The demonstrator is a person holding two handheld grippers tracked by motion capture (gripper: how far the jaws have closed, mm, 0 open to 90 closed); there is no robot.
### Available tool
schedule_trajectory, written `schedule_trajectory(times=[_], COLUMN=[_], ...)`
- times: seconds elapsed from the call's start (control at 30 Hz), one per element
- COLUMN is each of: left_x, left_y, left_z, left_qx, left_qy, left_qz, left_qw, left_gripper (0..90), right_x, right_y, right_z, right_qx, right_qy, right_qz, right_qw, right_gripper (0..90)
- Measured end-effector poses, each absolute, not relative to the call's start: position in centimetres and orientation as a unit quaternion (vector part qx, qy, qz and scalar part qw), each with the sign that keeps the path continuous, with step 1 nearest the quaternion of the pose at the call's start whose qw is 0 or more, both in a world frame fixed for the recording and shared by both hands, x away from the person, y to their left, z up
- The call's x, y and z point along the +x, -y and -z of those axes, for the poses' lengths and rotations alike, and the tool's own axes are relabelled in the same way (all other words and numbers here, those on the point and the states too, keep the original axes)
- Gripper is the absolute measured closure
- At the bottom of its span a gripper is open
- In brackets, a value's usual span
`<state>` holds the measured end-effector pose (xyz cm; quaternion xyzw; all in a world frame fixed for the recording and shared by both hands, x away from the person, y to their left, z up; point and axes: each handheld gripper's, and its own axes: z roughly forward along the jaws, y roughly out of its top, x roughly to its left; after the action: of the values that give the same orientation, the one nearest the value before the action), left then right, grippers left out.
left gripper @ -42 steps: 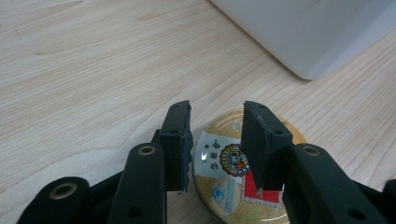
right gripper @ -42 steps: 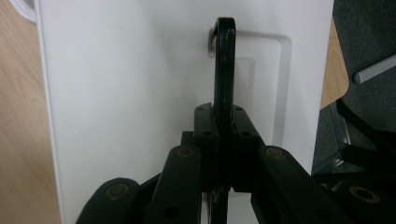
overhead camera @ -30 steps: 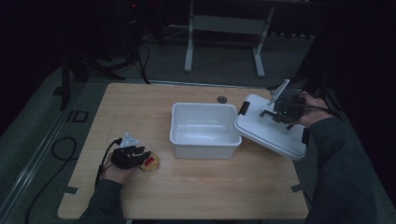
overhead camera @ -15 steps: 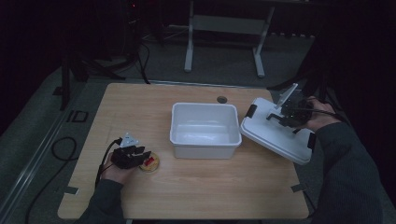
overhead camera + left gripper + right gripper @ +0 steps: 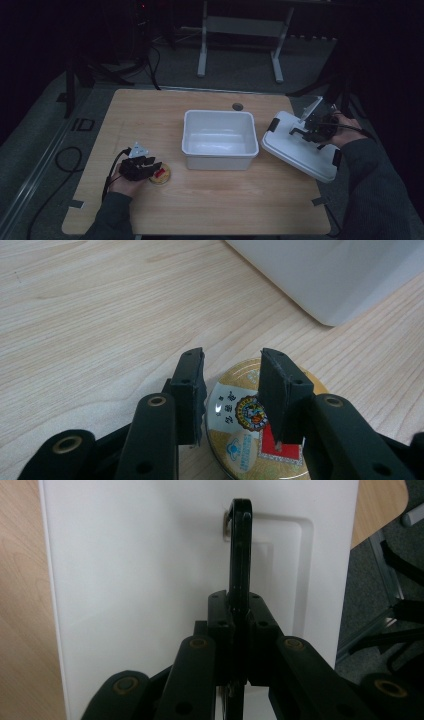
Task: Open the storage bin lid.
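Note:
A round gold tin with a printed red and white label lies on the wooden table at the front left. My left gripper sits over it. In the left gripper view the jaws stand apart above the tin, and nothing is pinched between them. At the right, my right gripper is shut on the black handle of a white lid. The lid is tilted and lies near the table's right edge.
An empty white bin stands mid-table between the two hands; its corner shows beyond the tin. A small round grommet sits in the tabletop behind the bin. Dark floor and metal stand legs lie past the table.
The right gripper has carried the lid to the right and lower, away from the bin, toward the table's right edge. The left gripper and the tin have stayed put.

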<state>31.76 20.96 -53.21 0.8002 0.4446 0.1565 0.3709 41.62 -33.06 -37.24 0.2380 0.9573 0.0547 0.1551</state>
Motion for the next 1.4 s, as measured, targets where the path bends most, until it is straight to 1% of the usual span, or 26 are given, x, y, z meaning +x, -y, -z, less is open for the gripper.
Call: schedule_trajectory(times=[0.47, 1.4], left_x=[31.7, 31.7], left_y=[-21.0, -21.0], left_z=[53.2, 53.2], left_qx=[0.799, 0.798], left_qy=[-0.445, -0.445], left_qz=[-0.157, -0.16], left_qw=[0.372, 0.373], left_gripper=[62.4, 61.8], right_x=[42.0, 42.4], right_y=[32.5, 31.7], right_z=[40.1, 45.2], right_qx=[0.237, 0.242], right_qy=[-0.96, -0.961], right_qz=[-0.054, -0.046], right_qw=[0.141, 0.127], right_gripper=[84.2, 84.1])
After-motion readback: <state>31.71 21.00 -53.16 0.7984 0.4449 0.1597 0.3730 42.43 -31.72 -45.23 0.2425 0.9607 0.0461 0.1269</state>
